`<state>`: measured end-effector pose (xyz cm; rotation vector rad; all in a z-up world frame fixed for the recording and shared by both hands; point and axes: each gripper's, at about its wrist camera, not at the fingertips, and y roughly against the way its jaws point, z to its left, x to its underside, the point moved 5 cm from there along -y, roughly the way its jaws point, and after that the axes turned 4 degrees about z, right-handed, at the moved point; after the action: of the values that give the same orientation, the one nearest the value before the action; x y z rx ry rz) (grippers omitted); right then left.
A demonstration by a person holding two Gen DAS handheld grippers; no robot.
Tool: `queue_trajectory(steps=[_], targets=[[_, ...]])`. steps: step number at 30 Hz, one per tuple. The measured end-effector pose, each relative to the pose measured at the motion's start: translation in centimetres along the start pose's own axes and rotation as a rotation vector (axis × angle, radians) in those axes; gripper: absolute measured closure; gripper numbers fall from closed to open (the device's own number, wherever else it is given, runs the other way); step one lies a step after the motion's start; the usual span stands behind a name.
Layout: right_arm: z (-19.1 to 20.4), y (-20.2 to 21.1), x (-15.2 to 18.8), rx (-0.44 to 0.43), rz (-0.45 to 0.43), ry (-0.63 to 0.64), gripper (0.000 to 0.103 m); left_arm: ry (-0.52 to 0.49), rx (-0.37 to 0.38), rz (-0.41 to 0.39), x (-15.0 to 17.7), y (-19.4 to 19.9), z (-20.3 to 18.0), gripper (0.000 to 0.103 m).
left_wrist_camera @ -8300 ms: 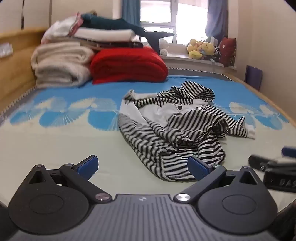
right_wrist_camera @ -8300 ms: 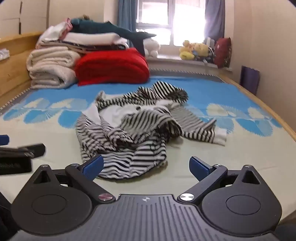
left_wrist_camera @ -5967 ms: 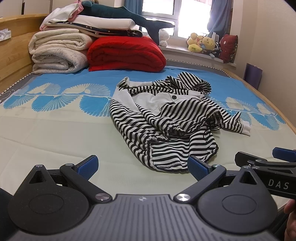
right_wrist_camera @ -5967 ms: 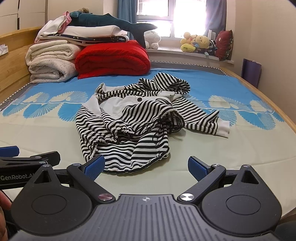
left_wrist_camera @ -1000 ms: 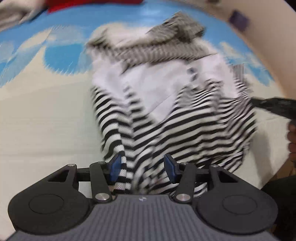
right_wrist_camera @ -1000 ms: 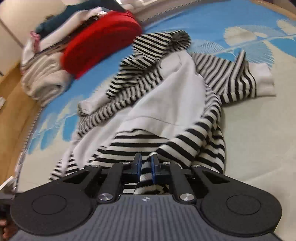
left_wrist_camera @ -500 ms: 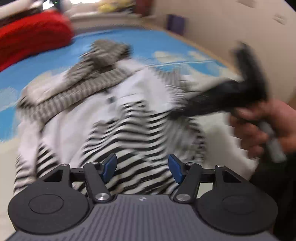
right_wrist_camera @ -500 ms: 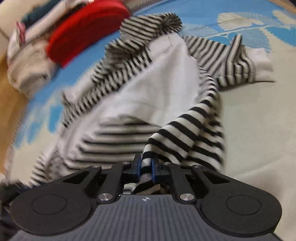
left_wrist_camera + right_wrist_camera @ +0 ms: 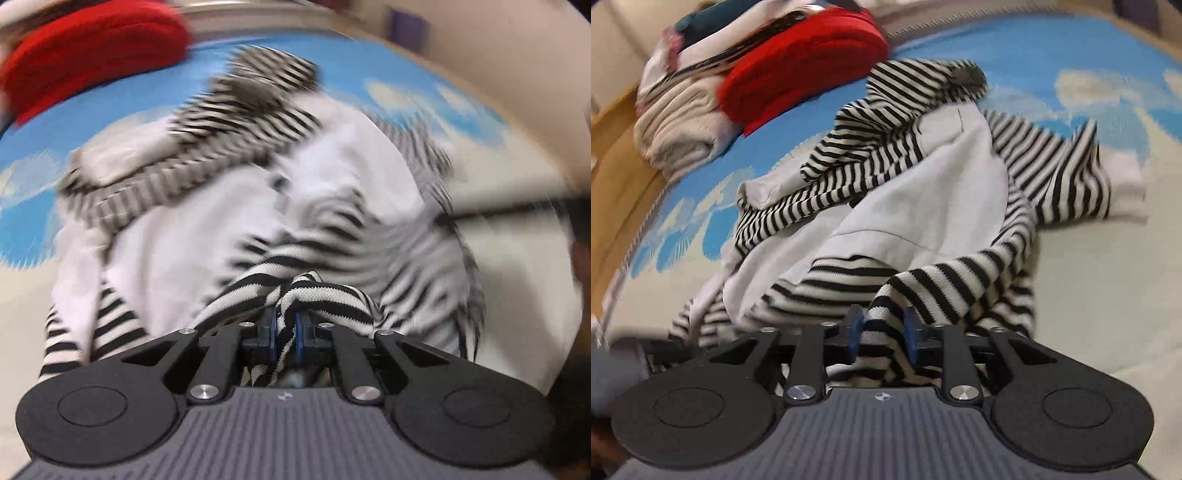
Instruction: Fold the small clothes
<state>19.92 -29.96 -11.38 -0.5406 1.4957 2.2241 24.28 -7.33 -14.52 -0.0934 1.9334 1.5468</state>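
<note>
A small black-and-white striped hooded jacket [image 9: 916, 192] with a pale lining lies spread on the bed, hood toward the far end. In the left wrist view the jacket [image 9: 258, 206] is blurred by motion. My left gripper [image 9: 284, 334] is shut on a bunched striped hem edge. My right gripper [image 9: 881, 332] has its blue pads [image 9: 854, 330] partly apart, with striped hem cloth lying loosely between them. The right gripper's arm shows blurred at the right of the left wrist view.
The bed sheet [image 9: 1108, 295] is pale green with blue fan patterns. A red folded blanket [image 9: 801, 66] and stacked cream quilts [image 9: 679, 122] sit at the far end. A wooden bed rail [image 9: 613, 155] runs along the left.
My left gripper has closed on the striped hem, having been open half a second ago. My right gripper's pads have opened from a tight pinch on the hem.
</note>
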Motion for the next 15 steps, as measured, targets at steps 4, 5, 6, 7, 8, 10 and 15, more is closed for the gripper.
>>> queue_trajectory(steps=[4,5,6,7,8,10,15], targets=[[2.1,-0.3,1.9,-0.018,0.079,0.199,0.065,0.168,0.022,-0.02,-0.8,0.6,2.5,0.092],[2.8,-0.9,2.6,-0.001,0.107,0.259,0.058,0.2,0.039,-0.018,-0.9,0.7,2.9,0.092],[3.4,-1.4,3.1,0.01,0.128,0.305,0.052,0.221,0.045,-0.021,-1.0,0.9,3.2,0.092],[4.2,-2.2,3.7,0.03,0.15,0.363,0.051,0.227,0.044,-0.031,-1.1,1.2,3.3,0.092],[5.0,-3.0,4.2,0.058,0.167,0.422,0.05,0.226,0.045,-0.04,-1.1,1.7,3.2,0.092],[6.1,-4.2,4.9,0.085,0.189,0.49,0.05,0.23,0.051,-0.063,-1.1,2.4,3.2,0.092],[6.8,-6.4,4.9,0.311,0.16,0.586,0.05,0.227,0.11,-0.073,-1.3,3.3,3.3,0.092]])
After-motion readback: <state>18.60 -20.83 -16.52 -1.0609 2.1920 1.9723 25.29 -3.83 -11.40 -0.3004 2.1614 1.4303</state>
